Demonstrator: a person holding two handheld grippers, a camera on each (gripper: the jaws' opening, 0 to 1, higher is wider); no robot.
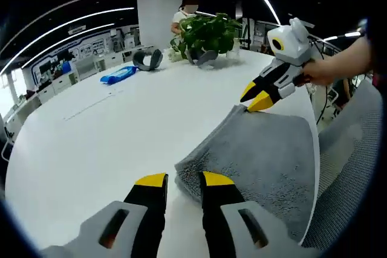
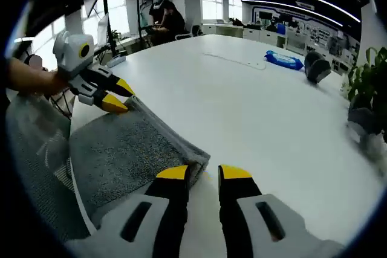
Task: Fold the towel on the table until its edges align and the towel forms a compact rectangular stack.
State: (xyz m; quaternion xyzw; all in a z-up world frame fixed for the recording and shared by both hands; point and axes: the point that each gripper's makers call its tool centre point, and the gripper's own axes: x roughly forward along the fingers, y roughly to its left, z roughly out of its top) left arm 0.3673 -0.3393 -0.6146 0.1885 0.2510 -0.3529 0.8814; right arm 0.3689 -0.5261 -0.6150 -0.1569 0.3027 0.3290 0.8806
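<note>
A grey towel is seen lying folded at the near edge of the white tabletop. The left hand-held gripper is placed at one corner of the fold, its yellow-tipped jaws parted with the cloth edge between them (contact cannot be told). The right hand-held gripper is set at the other corner, jaws nearly together at the hem. A potted plant and a blue packet are found well apart, farther along the tabletop.

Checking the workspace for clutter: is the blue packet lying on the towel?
No, the blue packet lies on the bare white table, far from the grey towel.
</note>
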